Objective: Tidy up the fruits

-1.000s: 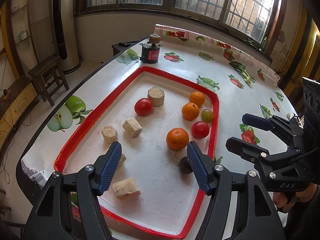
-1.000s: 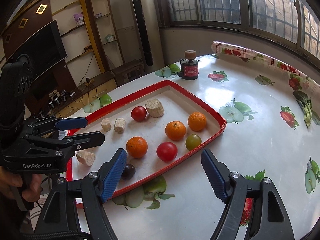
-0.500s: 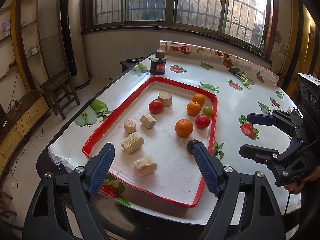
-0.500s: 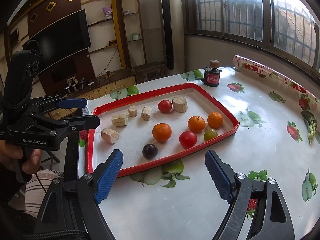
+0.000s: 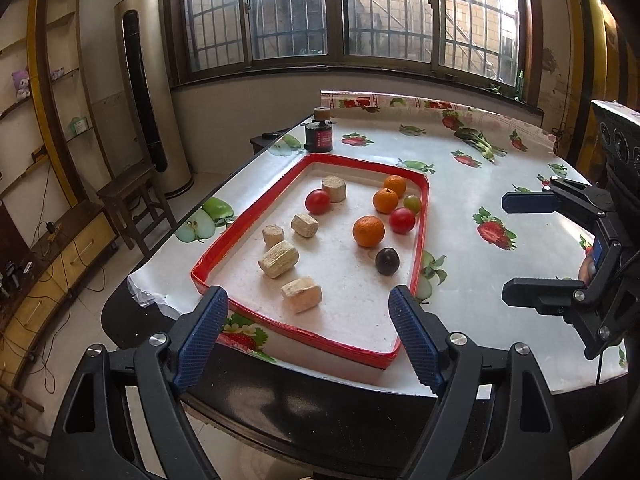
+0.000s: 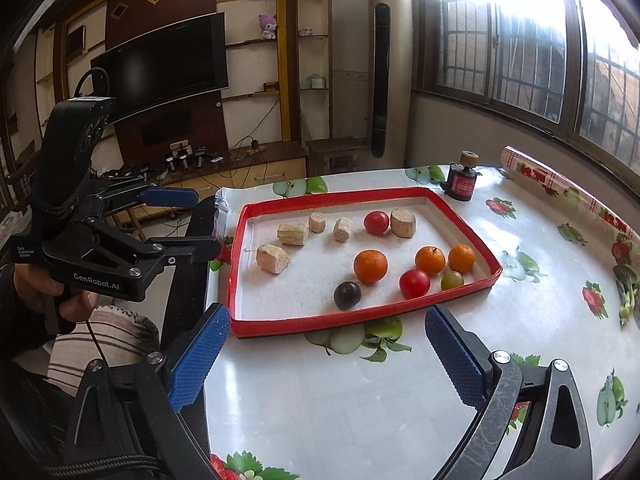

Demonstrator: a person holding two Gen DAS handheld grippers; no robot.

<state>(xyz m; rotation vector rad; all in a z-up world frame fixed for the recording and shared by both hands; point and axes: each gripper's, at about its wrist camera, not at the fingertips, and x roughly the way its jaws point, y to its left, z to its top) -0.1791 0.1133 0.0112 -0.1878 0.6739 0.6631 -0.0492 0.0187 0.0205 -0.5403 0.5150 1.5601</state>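
A red-rimmed white tray (image 5: 422, 236) (image 6: 240, 240) lies on the table. In it are three oranges (image 5: 368, 231) (image 6: 370, 266), two red tomatoes (image 5: 317, 201) (image 6: 414, 283), a green grape (image 5: 412, 202) (image 6: 452, 280), a dark plum (image 5: 387, 261) (image 6: 347, 295) and several beige blocks (image 5: 279, 259) (image 6: 272, 258). My left gripper (image 5: 308, 336) is open and empty, held off the tray's near edge. My right gripper (image 6: 328, 356) is open and empty, above the table beside the tray. Each gripper shows in the other's view, left gripper (image 6: 176, 220), right gripper (image 5: 520, 248).
A small dark jar with a cork lid (image 5: 319, 135) (image 6: 462, 182) stands past the tray's far corner. The table has a fruit-print cloth (image 5: 492, 232) (image 6: 540, 320). A wooden stool (image 5: 128, 196) and a tall air conditioner (image 5: 148, 92) stand beyond the table's left edge.
Both grippers have pulled back and up from the tray, so the tray now looks smaller and farther. Both stayed open and empty. The fruits have not moved.
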